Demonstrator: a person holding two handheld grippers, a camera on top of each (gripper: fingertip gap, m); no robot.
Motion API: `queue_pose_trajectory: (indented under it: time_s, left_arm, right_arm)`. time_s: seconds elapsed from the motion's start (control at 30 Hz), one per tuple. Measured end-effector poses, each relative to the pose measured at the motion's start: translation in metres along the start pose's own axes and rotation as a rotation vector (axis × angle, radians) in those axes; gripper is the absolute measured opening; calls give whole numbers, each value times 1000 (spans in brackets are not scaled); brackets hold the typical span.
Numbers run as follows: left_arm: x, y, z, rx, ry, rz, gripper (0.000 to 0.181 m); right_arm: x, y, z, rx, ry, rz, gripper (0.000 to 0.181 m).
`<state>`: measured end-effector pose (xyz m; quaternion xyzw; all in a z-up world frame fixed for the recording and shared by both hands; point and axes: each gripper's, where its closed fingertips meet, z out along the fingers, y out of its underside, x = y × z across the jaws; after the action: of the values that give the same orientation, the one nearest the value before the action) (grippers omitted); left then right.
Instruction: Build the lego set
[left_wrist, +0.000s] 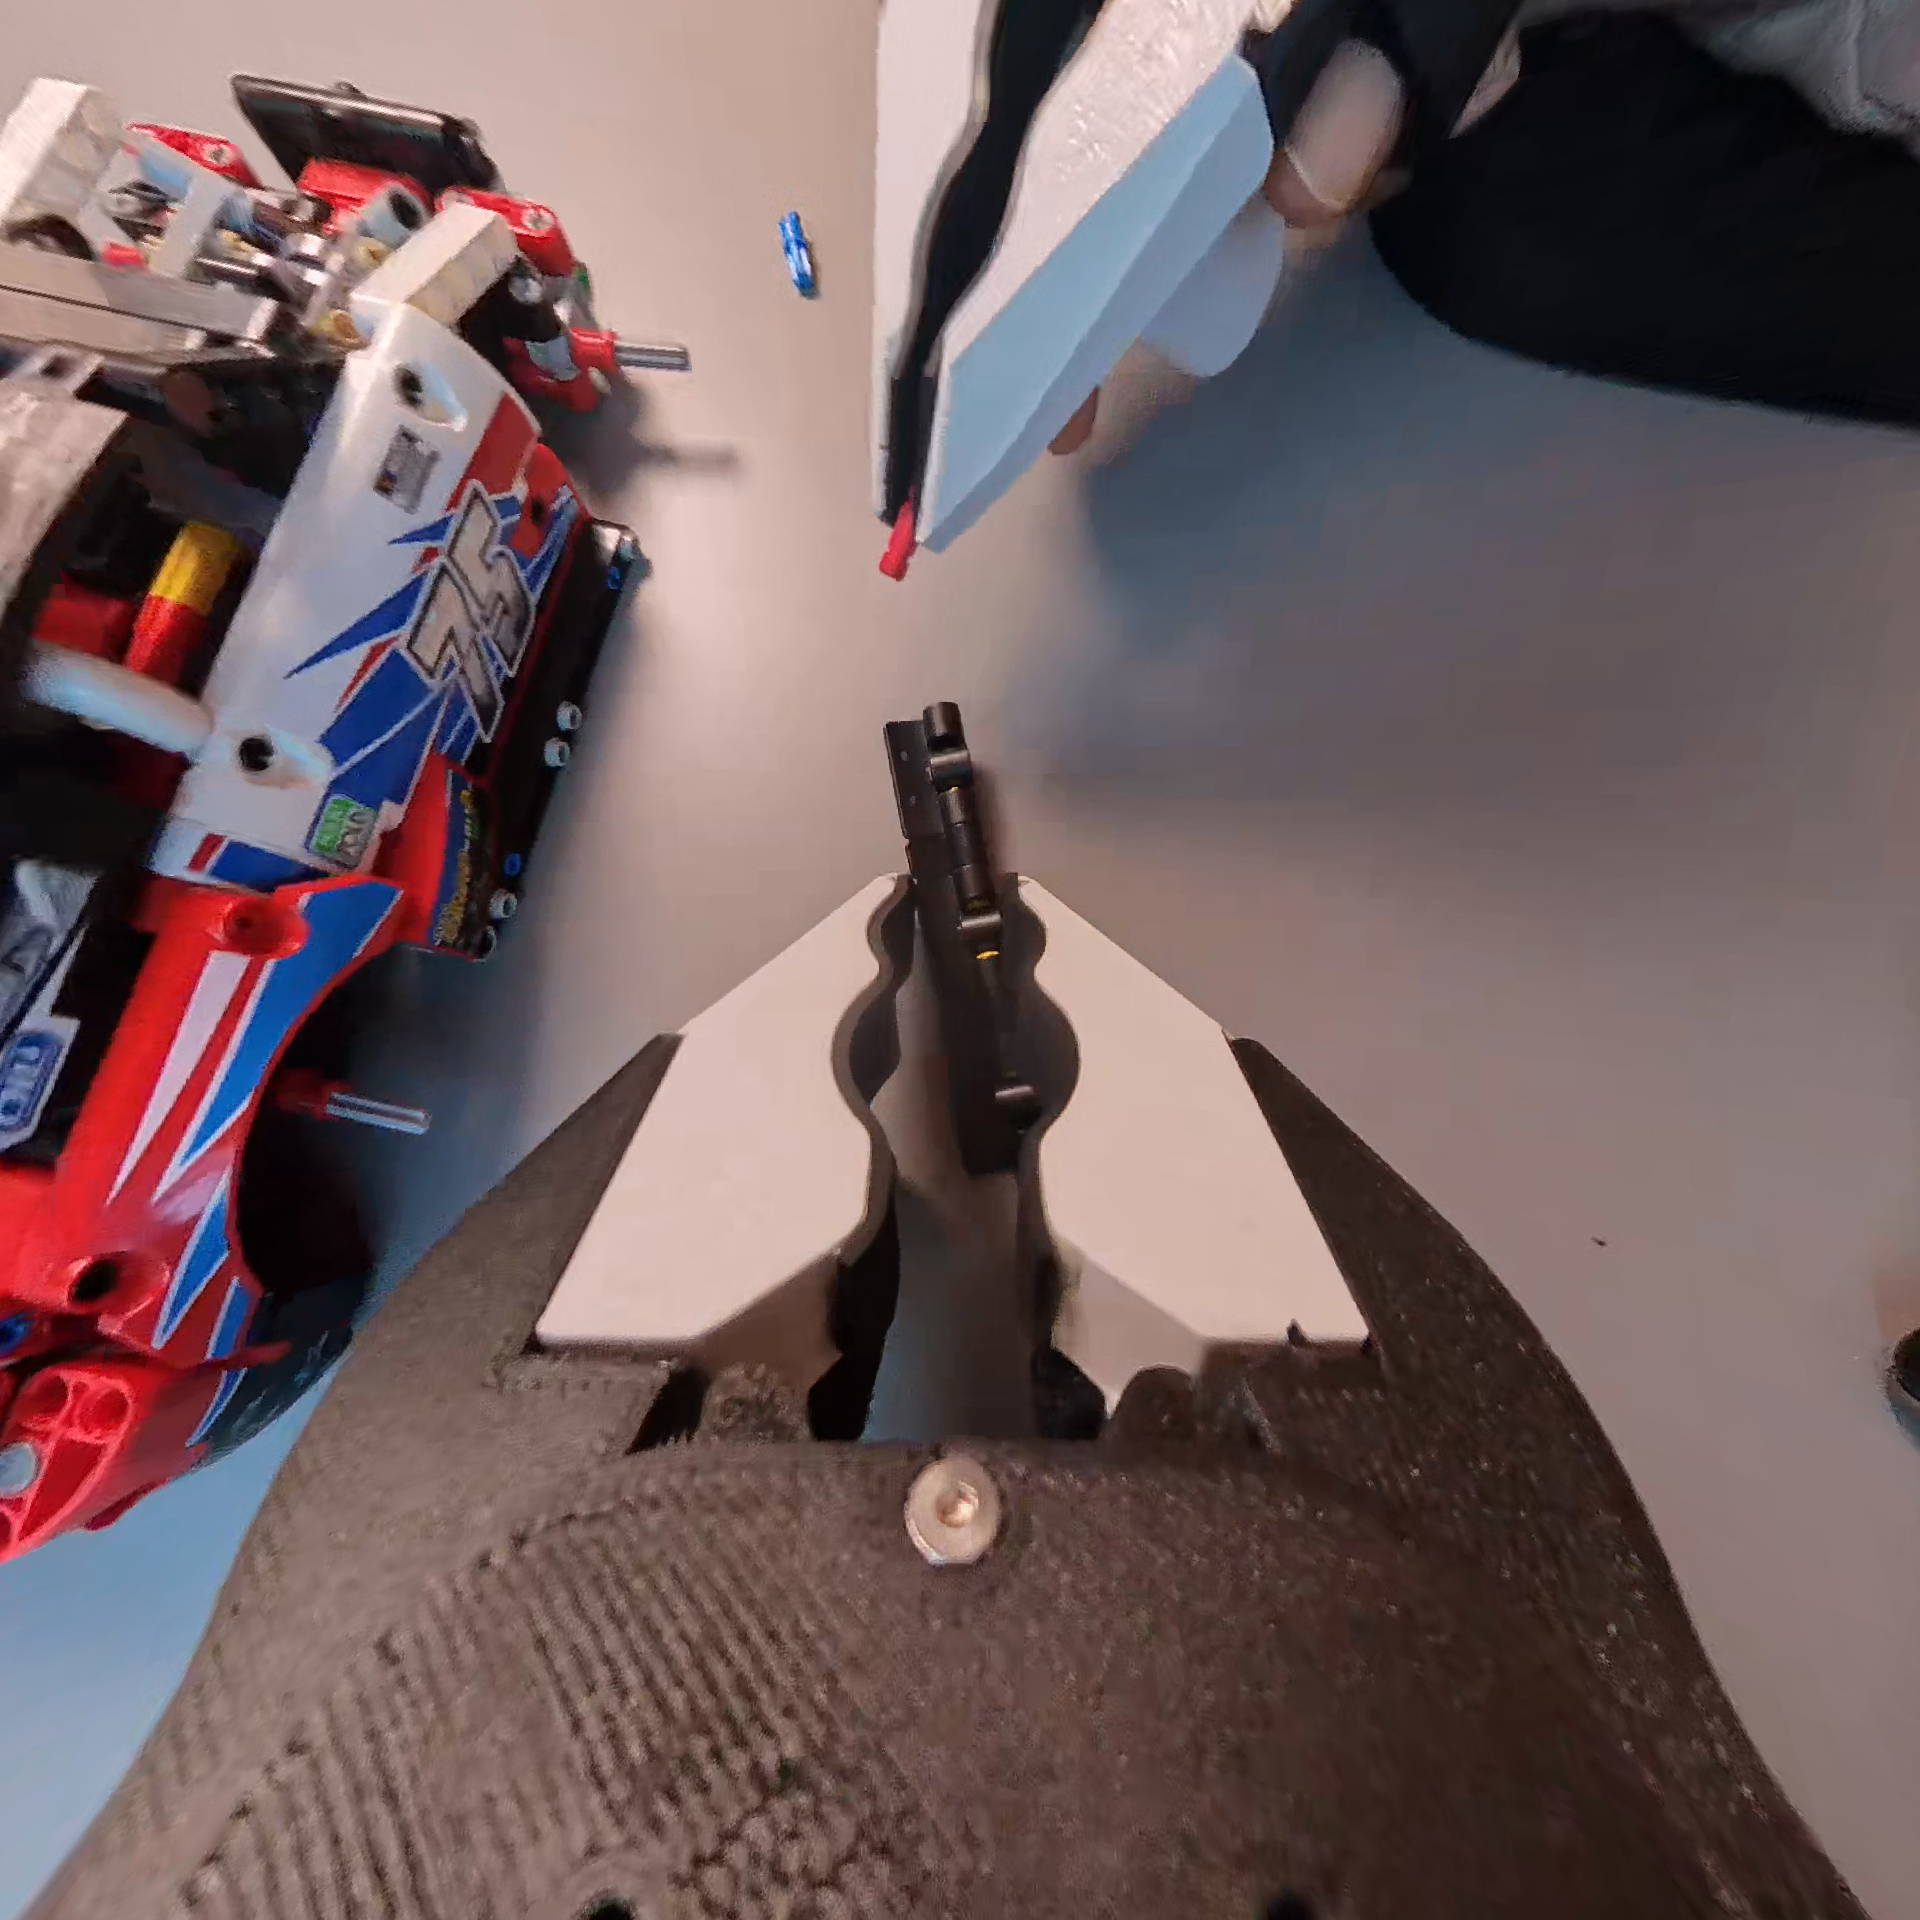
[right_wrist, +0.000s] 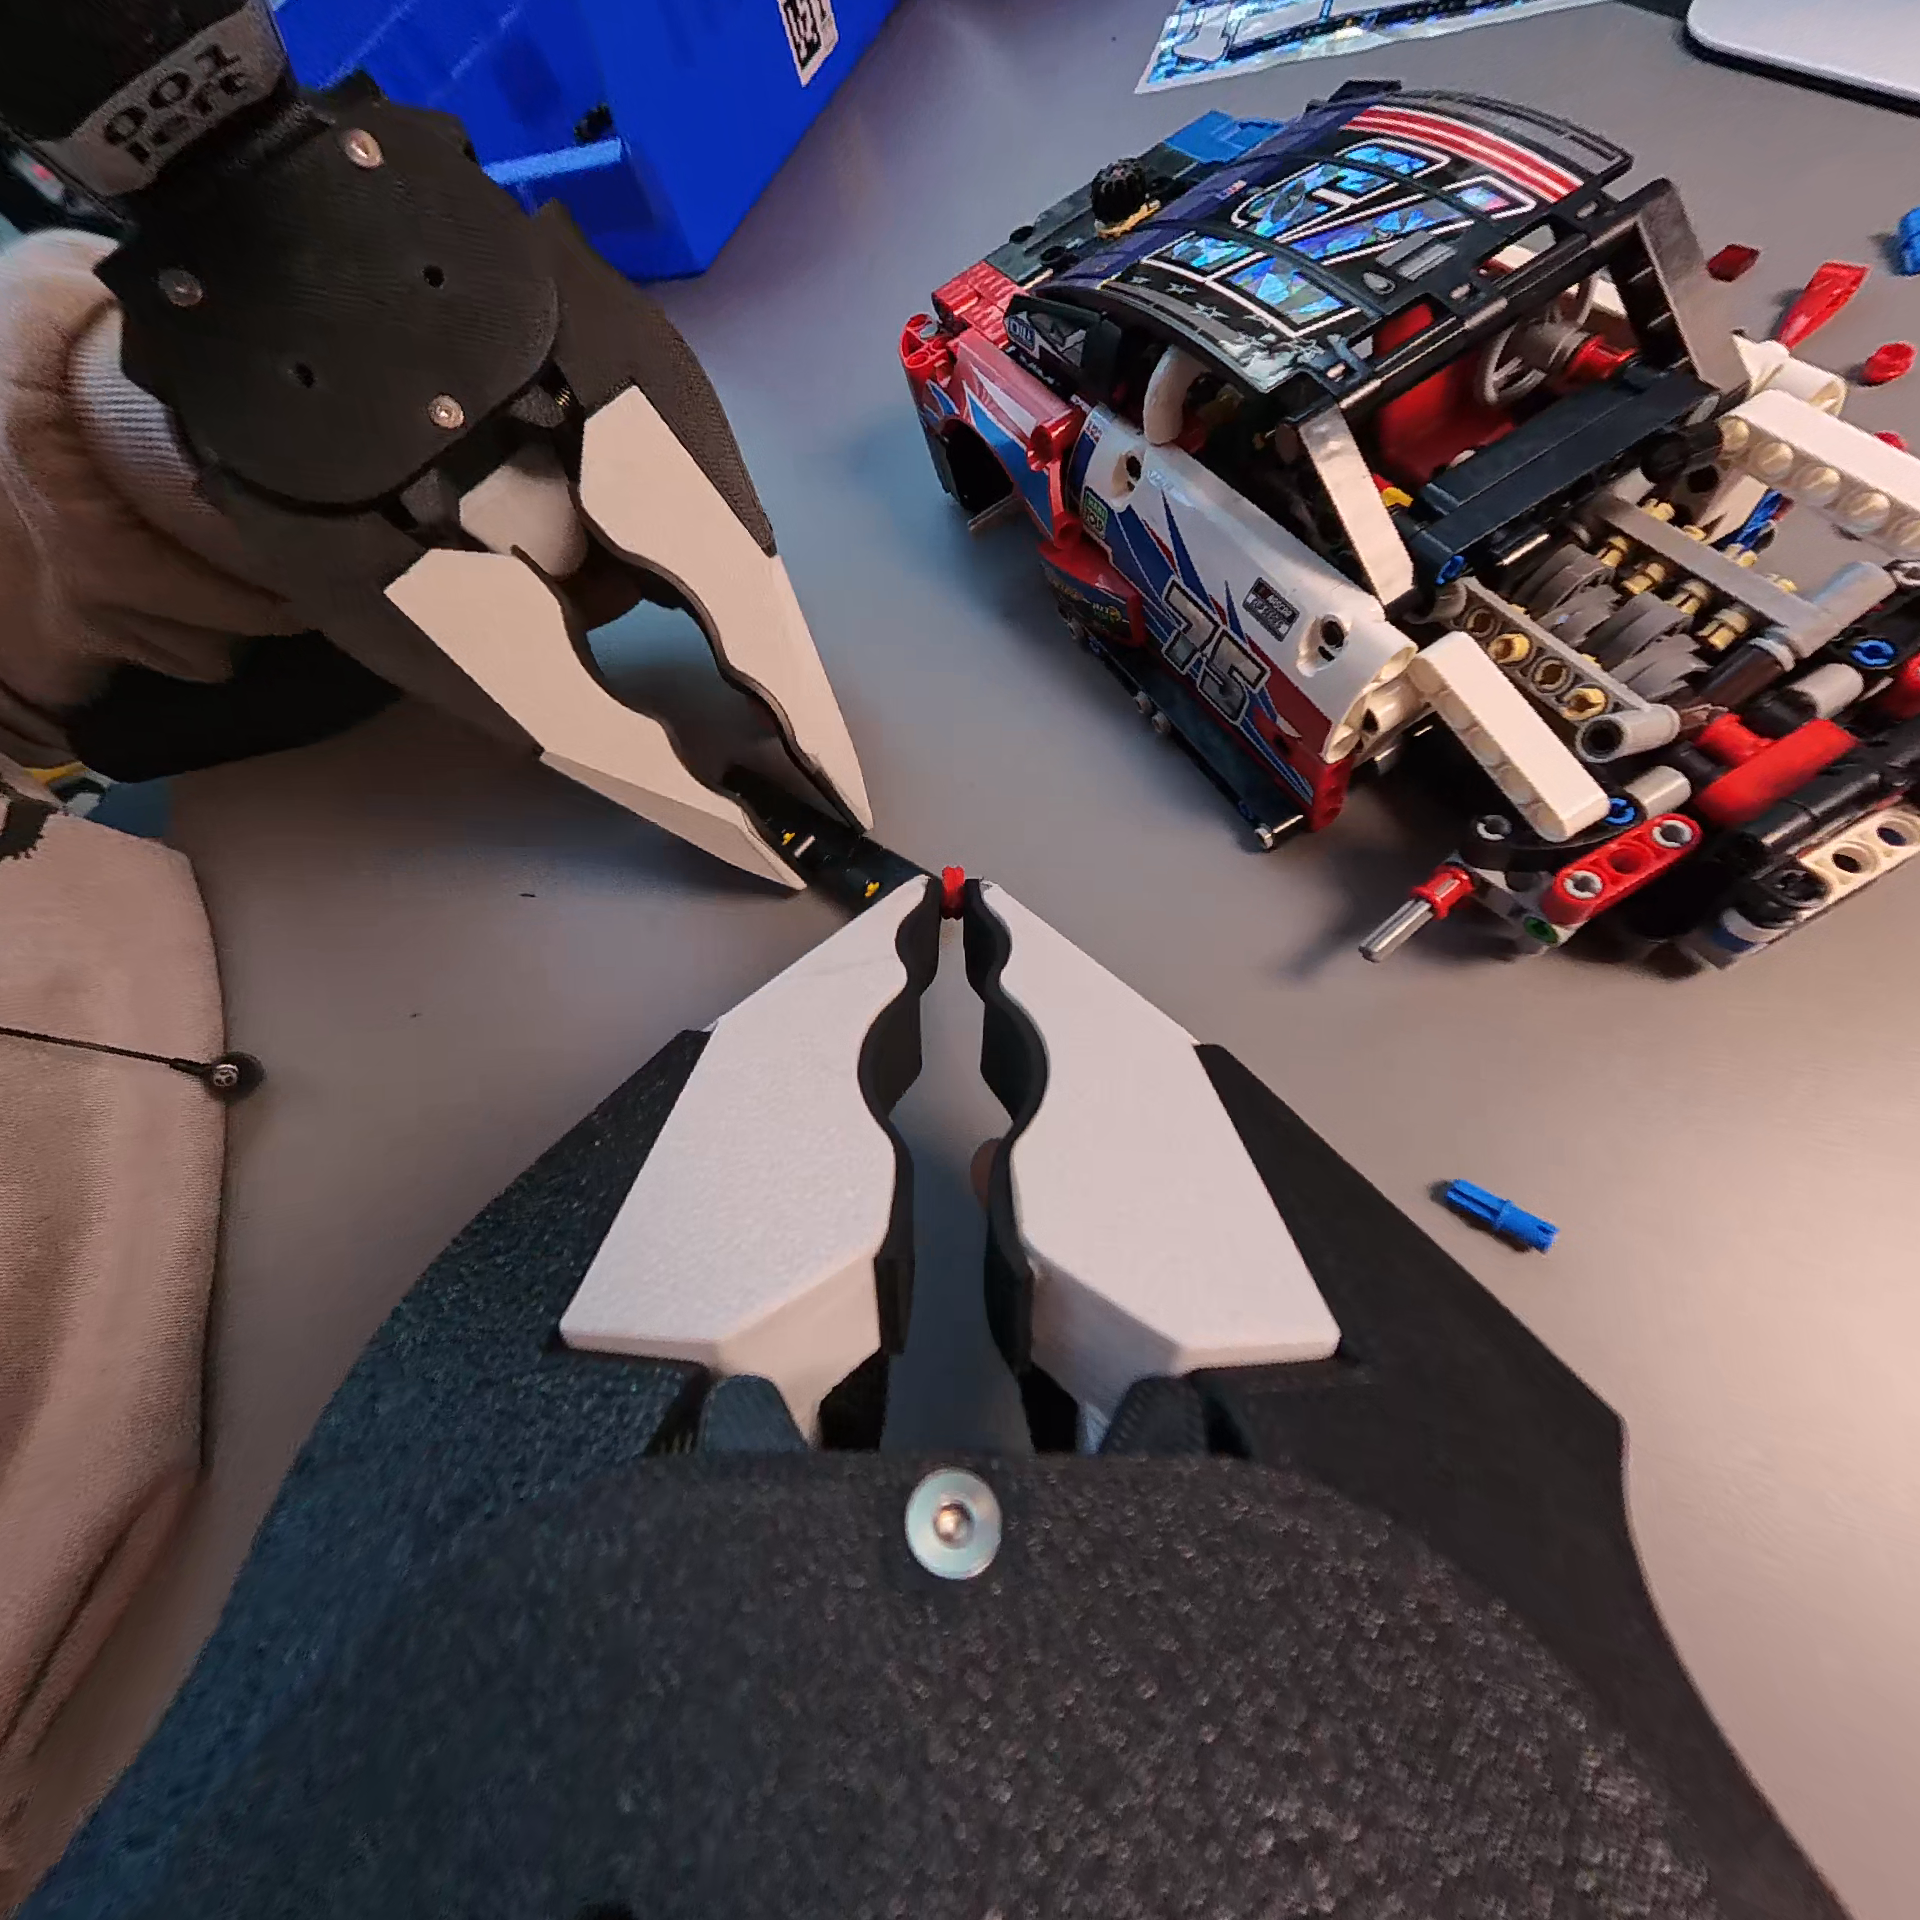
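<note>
My left gripper (left_wrist: 958, 883) is shut on a black beam assembly (left_wrist: 940, 790) that sticks out past its tips, low over the grey table. My right gripper (right_wrist: 954, 891) is shut on a small red pin (right_wrist: 952, 881) at its very tips. In the right wrist view the left gripper (right_wrist: 831, 852) comes in from the upper left, and the end of its black beam (right_wrist: 883, 871) almost meets the red pin. In the left wrist view the right gripper (left_wrist: 914, 530) comes down from the top with the red pin (left_wrist: 896, 551), a short gap from the beam.
A red, white and blue lego race car (right_wrist: 1403, 520) stands at the right, its rear open; it also shows in the left wrist view (left_wrist: 312, 727). A loose blue pin (right_wrist: 1501, 1214) lies on the table. A blue bin (right_wrist: 623, 125), a sticker sheet (right_wrist: 1299, 31) and small red parts (right_wrist: 1818, 301) lie farther back.
</note>
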<state>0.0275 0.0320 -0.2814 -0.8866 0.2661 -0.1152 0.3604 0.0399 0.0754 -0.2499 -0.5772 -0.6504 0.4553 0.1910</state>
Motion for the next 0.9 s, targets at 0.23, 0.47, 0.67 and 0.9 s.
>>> queue_pose_trajectory:
  time_s: [0.23,0.47,0.67,0.9]
  left_arm:
    - [-11,-55,-38,437,81,-242,14]
    - [-18,-60,-24,469,106,-382,14]
    - [-43,-69,-25,476,96,-457,14]
    - [-47,-84,-38,508,105,-448,14]
  right_arm:
    - [-4,-5,6,40,-25,56,1]
    - [-19,-16,32,102,-84,73,1]
    - [-14,-36,36,194,-175,173,1]
    - [-10,-59,24,357,-216,135,2]
